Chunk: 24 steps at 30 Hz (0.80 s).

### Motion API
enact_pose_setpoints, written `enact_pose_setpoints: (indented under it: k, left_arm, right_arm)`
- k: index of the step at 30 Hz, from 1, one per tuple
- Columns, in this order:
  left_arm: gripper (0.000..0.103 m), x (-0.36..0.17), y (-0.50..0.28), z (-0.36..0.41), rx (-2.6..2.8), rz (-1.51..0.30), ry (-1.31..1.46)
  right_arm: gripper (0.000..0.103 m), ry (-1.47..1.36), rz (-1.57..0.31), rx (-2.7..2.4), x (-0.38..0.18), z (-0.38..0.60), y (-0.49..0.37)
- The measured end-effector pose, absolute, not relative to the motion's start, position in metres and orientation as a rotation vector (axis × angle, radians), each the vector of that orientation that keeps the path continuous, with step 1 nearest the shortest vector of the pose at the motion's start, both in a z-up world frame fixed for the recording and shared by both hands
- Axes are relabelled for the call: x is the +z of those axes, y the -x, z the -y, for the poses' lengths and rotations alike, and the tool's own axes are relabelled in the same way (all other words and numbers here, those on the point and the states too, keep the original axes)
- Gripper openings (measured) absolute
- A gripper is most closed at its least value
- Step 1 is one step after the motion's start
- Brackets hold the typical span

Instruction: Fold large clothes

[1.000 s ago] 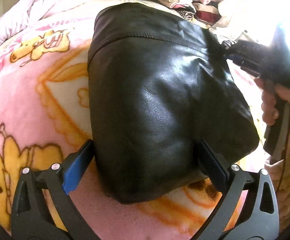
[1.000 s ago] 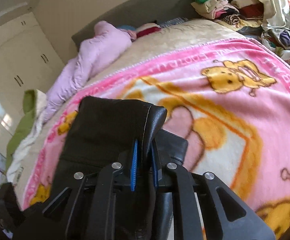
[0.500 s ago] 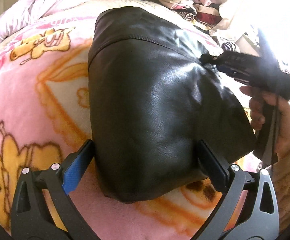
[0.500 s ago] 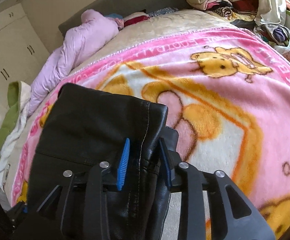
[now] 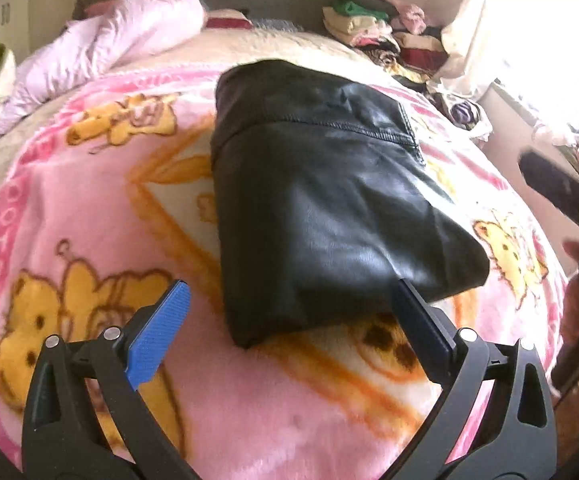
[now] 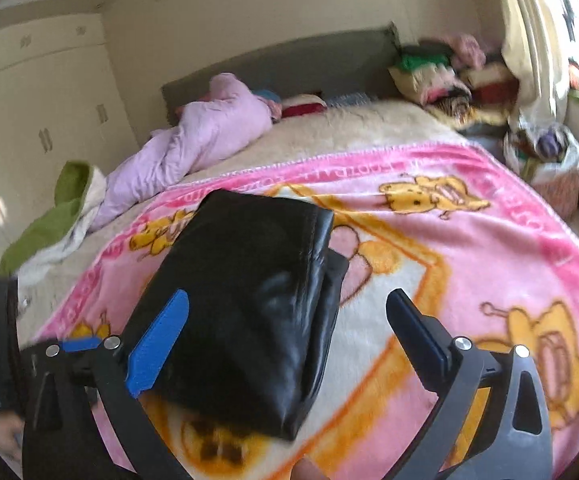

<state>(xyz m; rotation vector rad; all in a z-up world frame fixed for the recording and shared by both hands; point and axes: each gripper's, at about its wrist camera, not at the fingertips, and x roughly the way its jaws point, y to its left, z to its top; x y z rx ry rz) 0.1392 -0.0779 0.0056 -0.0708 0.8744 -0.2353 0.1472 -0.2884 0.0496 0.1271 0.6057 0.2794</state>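
Observation:
A black leather garment (image 5: 321,200) lies folded into a compact bundle on the pink cartoon blanket (image 5: 89,208); it also shows in the right wrist view (image 6: 249,304). My left gripper (image 5: 289,320) is open and empty, held above the bundle's near edge. My right gripper (image 6: 289,328) is open and empty, held above the bundle's near end with the garment lying free beneath it. The right gripper's body shows at the right edge of the left wrist view (image 5: 561,192).
A lilac quilt (image 6: 209,136) lies crumpled at the head of the bed. A pile of folded clothes (image 6: 441,76) sits at the far right corner. A bag of items (image 6: 545,160) stands by the window. A green cloth (image 6: 57,216) lies at the left.
My right gripper opened, let go of the leather garment and pulled back and up. My left gripper also rose and drew back from the bundle.

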Motion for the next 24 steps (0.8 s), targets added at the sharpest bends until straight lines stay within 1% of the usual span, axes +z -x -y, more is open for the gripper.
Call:
enact_pose_setpoints:
  k: [11, 18, 24]
  left_arm:
    - [0.094, 0.013, -0.080, 0.060, -0.201, -0.803, 0.085]
    - [0.094, 0.007, -0.054, 0.058, -0.161, -0.815, 0.070]
    - [0.094, -0.001, -0.040, 0.059, -0.136, -0.832, 0.057]
  right_arm:
    - [0.099, -0.020, -0.559, 0.175, 0.044, 0.271, -0.059]
    - [0.099, 0.013, -0.612, 0.166, 0.028, 0.258, -0.022]
    - [0.099, 0.014, -0.692, 0.155, 0.007, 0.246, -0.013]
